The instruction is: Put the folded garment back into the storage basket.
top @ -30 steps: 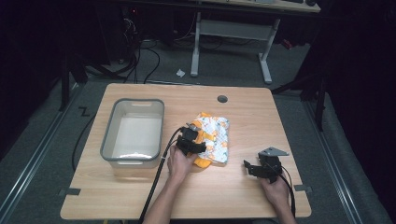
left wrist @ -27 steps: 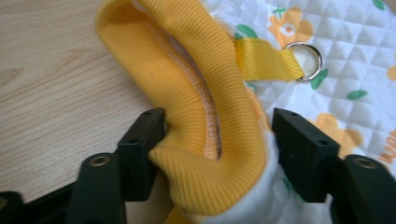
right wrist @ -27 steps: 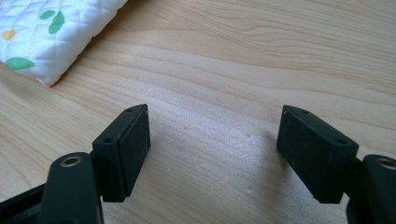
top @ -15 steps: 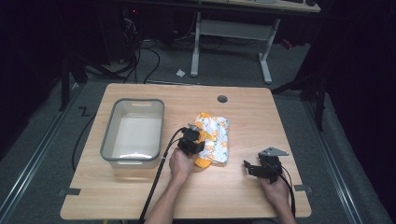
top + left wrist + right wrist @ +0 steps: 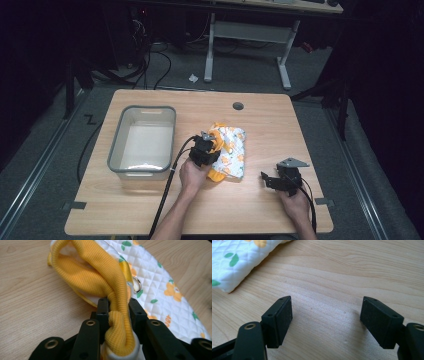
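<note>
In the high view a wooden tabletop (image 5: 260, 115) fills the middle of the frame. A grey tub (image 5: 142, 141) sits at its left-centre. Just right of the tub, near the middle of the frame, lies a white quilted bib (image 5: 231, 152) printed with orange and green, with a yellow knit edge.

The left tool (image 5: 205, 150) is at the bib's left side, held by the left hand (image 5: 192, 172), whose forearm comes up from the bottom centre. In the left gripper view the tool (image 5: 117, 307) has its two black jaws pressed close together on a fold of the yellow edge (image 5: 100, 282), which bunches up between them and runs toward the upper left of the frame. The white quilted face of the bib (image 5: 160, 282) spreads to the upper right, and a small metal ring (image 5: 136, 285) shows beside the yellow fold.

The right tool (image 5: 272, 180) is at the lower right of the high view, held by the right hand (image 5: 296, 202), apart from the bib with bare wood between them. In the right gripper view the tool (image 5: 325, 315) has its jaws spread wide over bare tabletop (image 5: 342, 277) with nothing between them. A corner of the bib (image 5: 239, 260) lies in the upper left of that frame.
</note>
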`<state>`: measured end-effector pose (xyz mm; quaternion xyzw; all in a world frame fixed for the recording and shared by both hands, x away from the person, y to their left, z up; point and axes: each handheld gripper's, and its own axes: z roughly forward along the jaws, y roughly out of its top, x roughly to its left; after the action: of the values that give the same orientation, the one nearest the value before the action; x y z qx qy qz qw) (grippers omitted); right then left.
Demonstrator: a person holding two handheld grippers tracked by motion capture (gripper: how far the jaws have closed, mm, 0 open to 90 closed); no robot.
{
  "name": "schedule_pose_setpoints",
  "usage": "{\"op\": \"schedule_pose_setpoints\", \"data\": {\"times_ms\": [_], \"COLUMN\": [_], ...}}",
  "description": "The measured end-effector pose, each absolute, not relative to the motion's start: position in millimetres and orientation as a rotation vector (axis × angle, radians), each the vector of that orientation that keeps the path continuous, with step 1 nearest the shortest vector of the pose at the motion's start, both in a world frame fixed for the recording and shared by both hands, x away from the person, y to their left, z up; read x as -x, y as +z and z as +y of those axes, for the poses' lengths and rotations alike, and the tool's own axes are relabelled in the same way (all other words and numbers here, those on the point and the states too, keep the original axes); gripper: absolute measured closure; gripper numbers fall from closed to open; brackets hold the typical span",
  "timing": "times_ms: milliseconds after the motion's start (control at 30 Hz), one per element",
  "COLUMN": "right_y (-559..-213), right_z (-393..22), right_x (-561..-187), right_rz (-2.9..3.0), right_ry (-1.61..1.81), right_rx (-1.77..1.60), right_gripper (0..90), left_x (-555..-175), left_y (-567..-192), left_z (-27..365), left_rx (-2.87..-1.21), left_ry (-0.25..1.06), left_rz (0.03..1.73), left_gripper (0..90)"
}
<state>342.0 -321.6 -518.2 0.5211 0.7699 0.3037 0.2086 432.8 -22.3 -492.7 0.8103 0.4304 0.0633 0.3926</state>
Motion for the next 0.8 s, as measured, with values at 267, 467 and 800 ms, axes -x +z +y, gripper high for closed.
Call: {"op": "schedule_pose_setpoints", "data": {"times_ms": [267, 467, 800], "right_y": [-518, -518, -518], "right_z": [-322, -322, -322], "right_x": [-342, -342, -342], "right_rz": [2.142, 2.142, 2.143], "right_ry": [0.848, 0.847, 0.846], "right_rx": [-1.449, -1.449, -1.447], "right_gripper": [25.9, 25.9, 25.8], "left_x": [-425, -418, -410], "left_y": [-480, -469, -452], "left_z": [-19, -16, -4], "left_rx": [-2.019, -2.001, -1.938], "left_ry": [0.16, 0.175, 0.192], "left_rz": [1.055, 1.022, 0.99], "left_gripper": [75.0, 75.4, 77.2]}}
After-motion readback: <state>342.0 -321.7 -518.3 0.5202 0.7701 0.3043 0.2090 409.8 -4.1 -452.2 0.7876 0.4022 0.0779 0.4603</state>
